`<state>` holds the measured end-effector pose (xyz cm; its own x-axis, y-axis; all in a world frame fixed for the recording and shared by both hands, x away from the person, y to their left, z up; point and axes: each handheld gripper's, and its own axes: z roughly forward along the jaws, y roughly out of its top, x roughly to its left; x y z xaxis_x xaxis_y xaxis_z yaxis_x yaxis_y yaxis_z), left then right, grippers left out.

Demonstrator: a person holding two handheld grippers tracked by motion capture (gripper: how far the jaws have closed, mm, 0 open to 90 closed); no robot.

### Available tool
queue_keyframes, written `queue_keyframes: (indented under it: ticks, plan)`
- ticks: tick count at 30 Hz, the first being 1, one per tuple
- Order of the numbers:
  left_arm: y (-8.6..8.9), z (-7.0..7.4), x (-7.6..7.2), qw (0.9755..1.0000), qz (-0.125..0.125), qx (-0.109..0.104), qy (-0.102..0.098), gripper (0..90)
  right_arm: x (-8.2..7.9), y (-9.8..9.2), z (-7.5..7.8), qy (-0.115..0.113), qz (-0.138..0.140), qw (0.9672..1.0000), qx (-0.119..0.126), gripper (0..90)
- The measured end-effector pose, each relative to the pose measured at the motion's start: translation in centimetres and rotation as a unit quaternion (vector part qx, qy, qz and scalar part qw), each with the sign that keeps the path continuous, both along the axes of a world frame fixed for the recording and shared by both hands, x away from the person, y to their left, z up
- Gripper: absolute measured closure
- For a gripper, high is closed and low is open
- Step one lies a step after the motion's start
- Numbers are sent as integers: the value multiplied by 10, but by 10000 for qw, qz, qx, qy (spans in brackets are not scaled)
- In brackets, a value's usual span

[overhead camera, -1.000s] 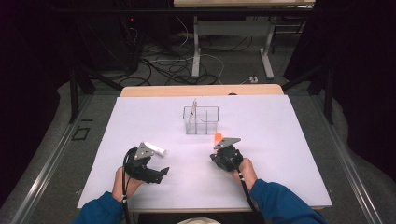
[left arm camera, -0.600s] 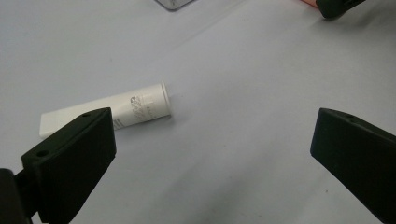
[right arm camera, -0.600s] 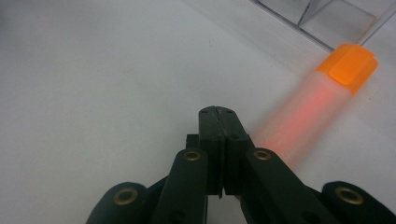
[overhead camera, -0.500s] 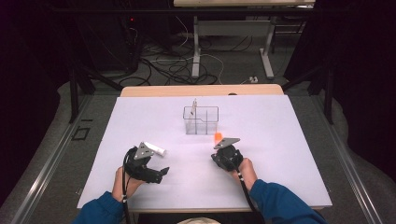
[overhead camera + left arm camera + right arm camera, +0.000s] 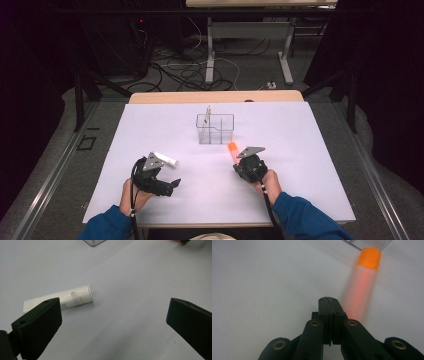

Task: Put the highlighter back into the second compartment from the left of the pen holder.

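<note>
White tabletop [image 5: 310,150]: clear divided organizer [image 5: 215,129] at centre back, orange-capped tube [image 5: 233,150] just in front, white tube [image 5: 166,160] lying near left.

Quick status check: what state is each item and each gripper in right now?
Left gripper: open, nothing between its jaws.
Right gripper: shut, empty.
White tube: lying flat on the table, untouched.
Orange-capped tube: lying flat beside the right gripper, not gripped.
Clear divided container: upright, one thin stick standing in it.
</note>
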<state>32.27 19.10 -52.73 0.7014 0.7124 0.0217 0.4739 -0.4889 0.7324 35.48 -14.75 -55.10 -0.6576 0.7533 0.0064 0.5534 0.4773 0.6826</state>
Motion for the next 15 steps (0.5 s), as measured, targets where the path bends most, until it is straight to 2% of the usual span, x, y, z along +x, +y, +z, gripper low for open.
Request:
queue_keyframes:
  ticks: [1,3,9,13,15]
  plan:
    - [0,0,0,10000,0,0,0,0,1,-2,-1,-95,-8,9999,34,900]
    - [0,0,0,10000,4,4,8,0,1,-3,-1,-133,1,9999,88,900]
    - [0,0,0,10000,14,7,29,0,3,-11,1,-14,-45,10000,-38,900]
    - [1,0,0,10000,4,8,32,0,5,-12,-1,-88,-60,9999,-30,900]
    - [1,0,0,10000,-13,16,24,0,5,-13,-1,13,-73,9999,-133,900]
